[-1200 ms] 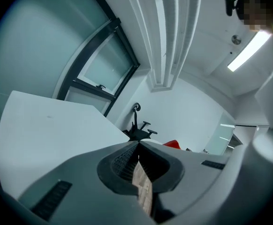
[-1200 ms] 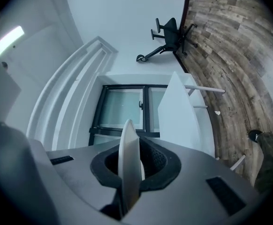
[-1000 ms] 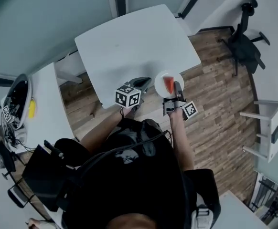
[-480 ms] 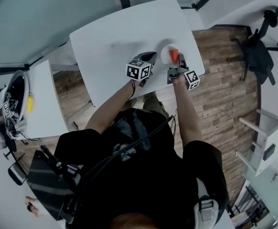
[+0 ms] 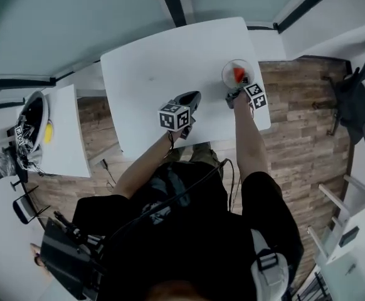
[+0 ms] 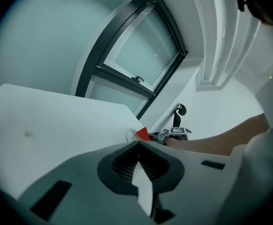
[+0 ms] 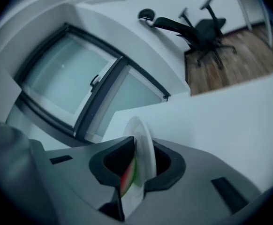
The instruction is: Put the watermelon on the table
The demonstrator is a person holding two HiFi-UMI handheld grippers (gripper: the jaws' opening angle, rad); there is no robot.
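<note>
Red, wedge-shaped watermelon (image 5: 239, 74) lay on a smooth, round white plate (image 5: 227, 71) at the right edge of the matte white table (image 5: 151, 61). The right gripper (image 7: 143, 145) pinched the plate's rim between grey jaws that had just been opening. The left gripper (image 6: 139, 143), jaws pressed together on nothing, hovered over the tabletop. Each bore a cube (image 5: 174, 116) of black-and-white square markers.

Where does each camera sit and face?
Head view: on the head, steeply down at the table; torso, arms, left claw, right claw show.
Left gripper view: on left claw, along shut jaws across the table; right forearm shows.
Right gripper view: on right claw, toward window and chair; jaws have just been opening, plate between them.
Shared: all three show the plate with watermelon.
</note>
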